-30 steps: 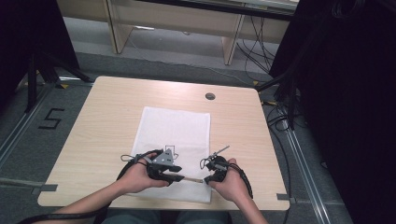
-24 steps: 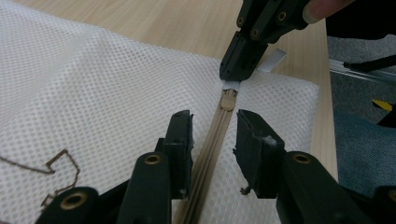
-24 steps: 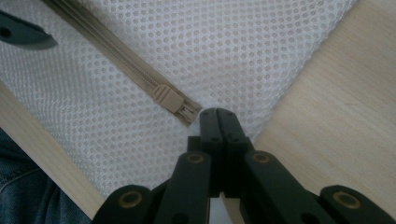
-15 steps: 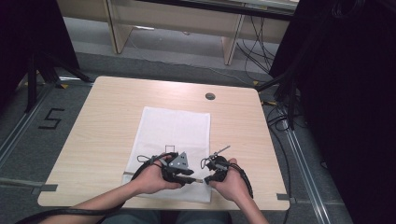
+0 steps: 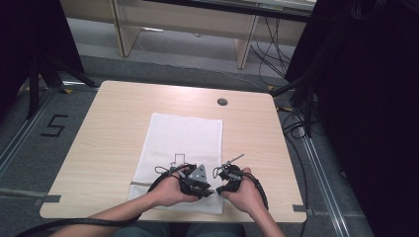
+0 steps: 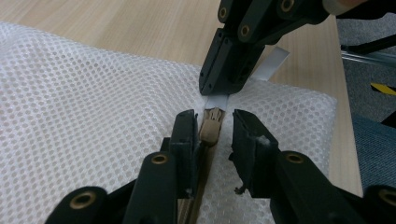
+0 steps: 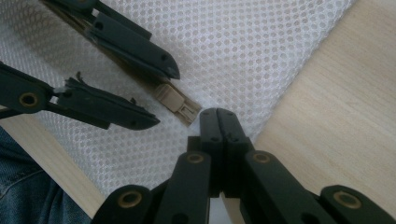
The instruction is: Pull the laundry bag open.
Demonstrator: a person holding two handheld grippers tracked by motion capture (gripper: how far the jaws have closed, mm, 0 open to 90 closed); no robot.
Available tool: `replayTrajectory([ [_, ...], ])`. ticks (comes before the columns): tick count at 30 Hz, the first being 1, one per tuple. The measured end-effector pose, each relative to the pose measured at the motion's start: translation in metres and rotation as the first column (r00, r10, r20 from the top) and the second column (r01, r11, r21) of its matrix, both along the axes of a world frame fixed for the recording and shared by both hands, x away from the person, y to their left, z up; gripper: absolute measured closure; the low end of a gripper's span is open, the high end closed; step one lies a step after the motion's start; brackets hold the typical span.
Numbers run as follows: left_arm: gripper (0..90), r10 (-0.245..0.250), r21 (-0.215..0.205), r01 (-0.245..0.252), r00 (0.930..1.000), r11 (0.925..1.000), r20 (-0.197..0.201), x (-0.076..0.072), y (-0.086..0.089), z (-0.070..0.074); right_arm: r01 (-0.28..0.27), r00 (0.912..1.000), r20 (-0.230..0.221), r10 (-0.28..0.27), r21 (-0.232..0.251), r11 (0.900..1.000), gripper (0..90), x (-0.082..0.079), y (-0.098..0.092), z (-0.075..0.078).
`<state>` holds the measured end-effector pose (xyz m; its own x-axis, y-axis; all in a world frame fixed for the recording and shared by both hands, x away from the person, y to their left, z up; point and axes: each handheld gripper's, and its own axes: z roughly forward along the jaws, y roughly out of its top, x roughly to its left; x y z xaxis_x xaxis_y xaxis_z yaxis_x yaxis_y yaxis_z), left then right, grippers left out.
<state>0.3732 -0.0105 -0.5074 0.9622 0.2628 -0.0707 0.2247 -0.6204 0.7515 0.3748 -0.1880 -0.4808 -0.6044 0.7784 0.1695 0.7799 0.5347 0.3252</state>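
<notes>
White mesh laundry bag (image 5: 184, 148) lies flat on the wooden table (image 5: 108, 128), long side running away from the person, near edge by the table's front. Contents: can't tell, the mesh looks flat w/ nothing bulging in it.

Bag is fine white netting w/ round holes. A tan zipper runs along its near edge, ending in a tan plastic slider (image 6: 210, 129). A white fabric tab (image 6: 273, 63) sticks out at the bag's corner.

Left gripper (image 6: 212, 128) has its jaws apart, one either side of the slider; they've just been closing in, but there's a gap on the one side at least and the pads aren't pressing it yet. Right gripper (image 7: 218, 122) is clamped tight, jaws together, tips pinching the bag's edge right at the zipper's end, just beside the slider (image 7: 170, 99).

High view: both hands sit close together at the bag's near edge, left gripper (image 5: 196, 181) & right gripper (image 5: 228, 178) almost touching, cables looping off each. Too small there to make out zipper or slider. It does give the whole bag outline, a dark round grommet (image 5: 222, 101) in the table's far part, and a "5" marked on the floor (image 5: 53, 126) at left.

Left gripper view adds the slider close up plus the right gripper's jaws coming down onto the white tab area. Right gripper view adds the left gripper's jaws (image 7: 140, 88) from the side, w/ the slider between them, and blue denim (image 7: 18, 182) at the lower left beyond the table edge.
</notes>
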Motion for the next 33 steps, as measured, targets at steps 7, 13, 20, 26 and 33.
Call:
replayTrajectory([
  [7,74.9,-0.031,0.057,0.030,0.9990,0.9979,0.032,-0.001,-0.006,0.000,-0.010,0.9999,0.002,0.010,-0.011,1.000,90.0,0.000,0.001,0.000],
  [13,79.1,-0.008,0.050,0.008,0.9999,0.9987,-0.008,0.002,-0.008,0.001,-0.016,0.9998,0.009,0.017,-0.010,1.000,90.0,0.000,0.001,0.000],
  [20,80.5,-0.026,0.102,0.026,0.9996,0.9944,0.000,0.004,-0.011,0.006,-0.017,0.9998,0.009,0.017,-0.005,1.000,90.0,0.000,0.000,0.000],
  [26,80.9,-0.012,0.077,0.013,0.9998,0.9969,-0.014,0.003,-0.011,0.009,-0.009,0.9999,0.014,0.009,0.001,1.000,90.0,0.000,0.001,-0.001],
  [33,87.1,0.012,0.049,-0.009,0.9982,0.9988,-0.058,0.005,-0.009,0.010,-0.004,1.0000,0.003,0.004,0.012,1.000,90.0,0.001,-0.001,-0.001],
])
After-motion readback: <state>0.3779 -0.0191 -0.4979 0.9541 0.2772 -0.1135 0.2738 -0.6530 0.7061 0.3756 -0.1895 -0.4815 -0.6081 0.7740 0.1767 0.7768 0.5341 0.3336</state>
